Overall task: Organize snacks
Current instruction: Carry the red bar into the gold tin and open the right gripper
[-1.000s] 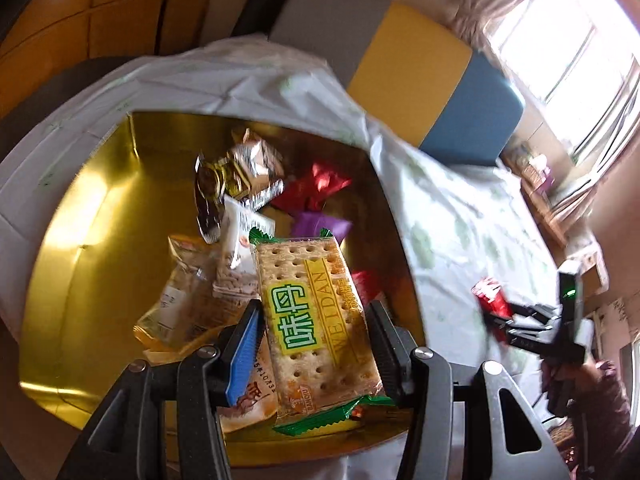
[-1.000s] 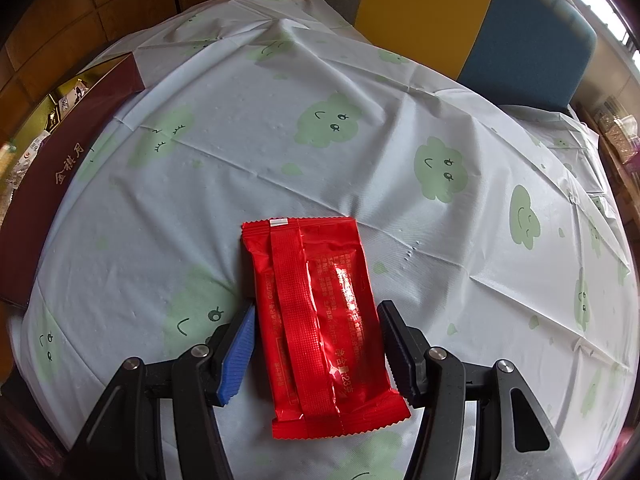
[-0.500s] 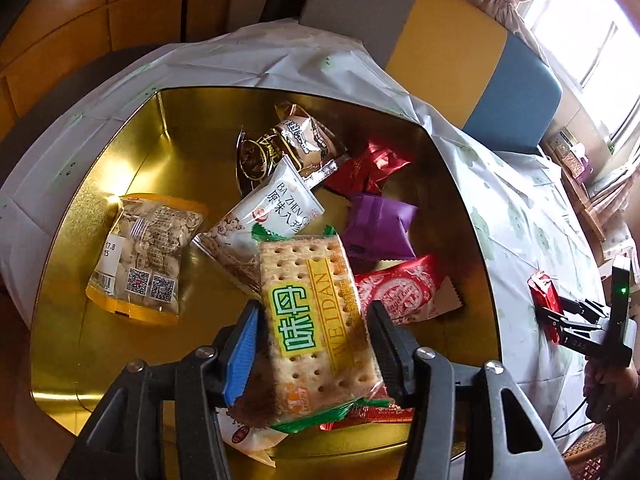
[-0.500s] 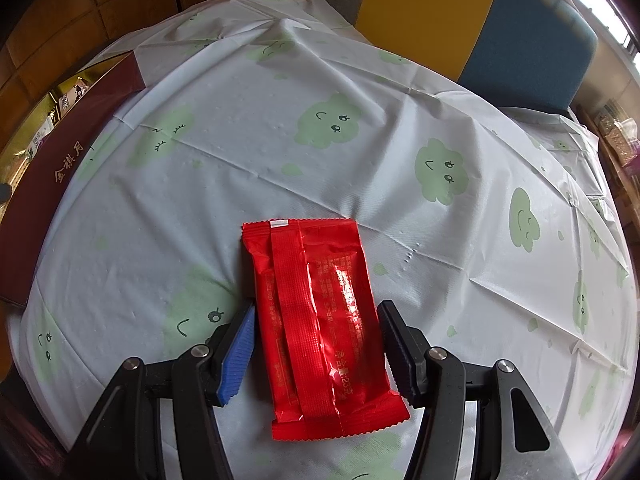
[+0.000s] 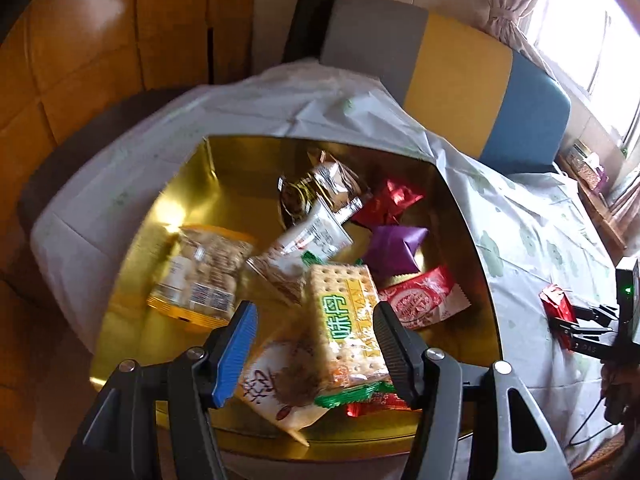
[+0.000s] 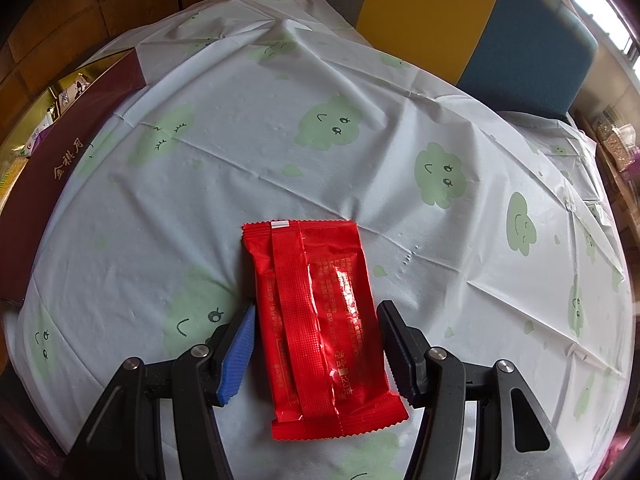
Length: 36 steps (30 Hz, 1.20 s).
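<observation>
My left gripper (image 5: 314, 344) is open above the near edge of a gold box (image 5: 132, 264) that holds several snack packs. A green-edged cracker pack (image 5: 346, 324) lies in the box between the spread jaws, free of them. My right gripper (image 6: 314, 344) is shut on a red snack packet (image 6: 320, 320) and holds it over the cloud-print tablecloth (image 6: 360, 160). That gripper and the red packet (image 5: 556, 306) also show at the right edge of the left wrist view.
In the box lie a yellow nut bag (image 5: 200, 276), a white pack (image 5: 304, 244), a purple pack (image 5: 394, 248) and red packs (image 5: 420, 300). The box's maroon side (image 6: 60, 168) shows at the left of the right wrist view. A grey, yellow and blue seat back (image 5: 460, 80) stands behind the table.
My left gripper has opened and let go of the cracker pack, which now lies in the box. The gripper has pulled back and up. The right gripper has not moved.
</observation>
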Tool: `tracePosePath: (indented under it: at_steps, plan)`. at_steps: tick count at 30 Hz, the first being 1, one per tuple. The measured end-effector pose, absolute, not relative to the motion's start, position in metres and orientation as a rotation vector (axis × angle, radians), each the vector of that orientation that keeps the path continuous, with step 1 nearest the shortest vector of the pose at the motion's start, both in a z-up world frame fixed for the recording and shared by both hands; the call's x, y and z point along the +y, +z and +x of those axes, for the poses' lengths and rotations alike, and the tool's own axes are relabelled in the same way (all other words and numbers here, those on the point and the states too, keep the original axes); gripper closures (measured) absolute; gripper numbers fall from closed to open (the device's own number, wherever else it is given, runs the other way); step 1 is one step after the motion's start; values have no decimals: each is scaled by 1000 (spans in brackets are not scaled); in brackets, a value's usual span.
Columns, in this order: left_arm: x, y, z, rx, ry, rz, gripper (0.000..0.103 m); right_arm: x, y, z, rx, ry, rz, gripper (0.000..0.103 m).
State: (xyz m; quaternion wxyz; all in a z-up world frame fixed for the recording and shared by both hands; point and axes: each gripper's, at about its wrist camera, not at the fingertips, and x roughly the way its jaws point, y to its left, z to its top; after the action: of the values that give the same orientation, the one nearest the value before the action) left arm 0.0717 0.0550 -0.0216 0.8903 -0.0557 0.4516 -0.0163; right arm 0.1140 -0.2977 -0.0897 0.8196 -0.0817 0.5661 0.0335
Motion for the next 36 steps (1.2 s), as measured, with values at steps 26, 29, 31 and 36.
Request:
tracePosePath:
  at_steps: [26, 29, 31, 36]
  plan:
    - [69, -2, 45, 824, 43, -60, 42, -311, -90, 113, 1215, 55, -103, 45]
    - [74, -2, 44, 819, 53, -60, 42, -312, -89, 118, 1240, 33, -90, 45]
    - [76, -2, 43, 814, 59, -64, 42, -311, -86, 121, 1262, 3, -70, 45]
    - [82, -3, 41, 805, 69, -68, 42, -304, -73, 124, 1237, -49, -6, 51]
